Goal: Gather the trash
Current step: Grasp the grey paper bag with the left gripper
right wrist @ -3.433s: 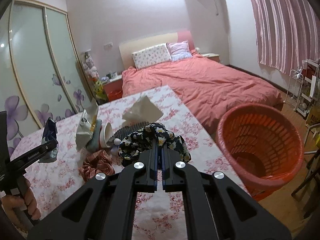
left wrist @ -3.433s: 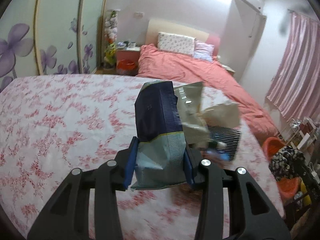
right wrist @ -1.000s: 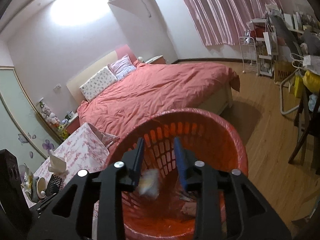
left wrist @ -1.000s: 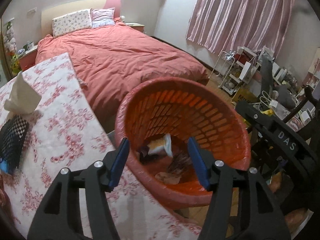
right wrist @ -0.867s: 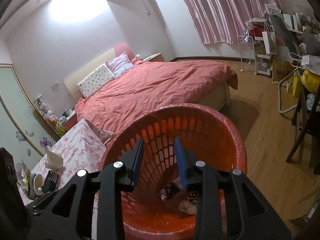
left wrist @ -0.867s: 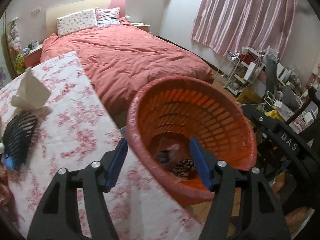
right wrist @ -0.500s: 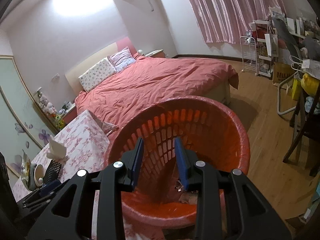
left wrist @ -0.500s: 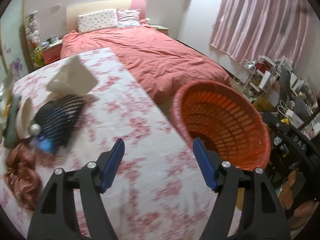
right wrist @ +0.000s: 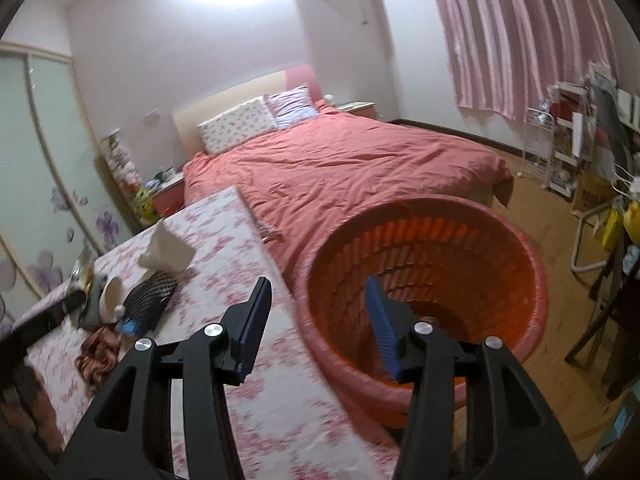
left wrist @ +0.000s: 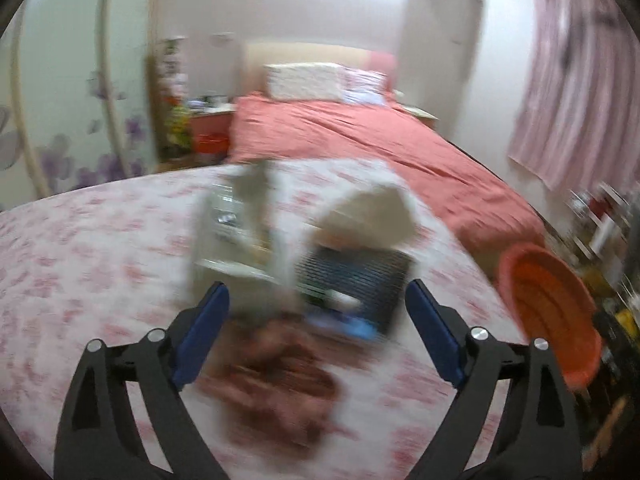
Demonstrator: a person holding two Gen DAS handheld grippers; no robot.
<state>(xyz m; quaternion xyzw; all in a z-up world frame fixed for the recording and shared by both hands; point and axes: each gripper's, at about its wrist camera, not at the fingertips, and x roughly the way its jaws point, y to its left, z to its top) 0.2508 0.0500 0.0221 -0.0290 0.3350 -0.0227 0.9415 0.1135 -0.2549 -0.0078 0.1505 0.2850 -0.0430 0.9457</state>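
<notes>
My left gripper [left wrist: 316,322] is open and empty above the floral table [left wrist: 80,264]. Its view is blurred. Ahead of it lie a pale crumpled bag [left wrist: 232,232], a white tissue [left wrist: 372,220], a black ribbed item [left wrist: 356,280] and a brown cloth [left wrist: 280,376]. My right gripper [right wrist: 316,322] is open and empty over the near rim of the orange basket [right wrist: 520,292], which stands on the floor beside the table [right wrist: 256,360]. The same pile shows at the left in the right wrist view: tissue [right wrist: 166,250], black item [right wrist: 150,294], brown cloth [right wrist: 98,346].
A bed with a pink cover [right wrist: 340,164] lies beyond the table. The basket also shows at the right in the left wrist view [left wrist: 548,304]. A chair and cluttered shelves [right wrist: 580,136] stand at the right on the wood floor. Wardrobe doors [left wrist: 48,120] line the left.
The bag that my left gripper held is gone from it and lies in the basket. My left gripper has swung from the basket back over the table. My right gripper has opened wider.
</notes>
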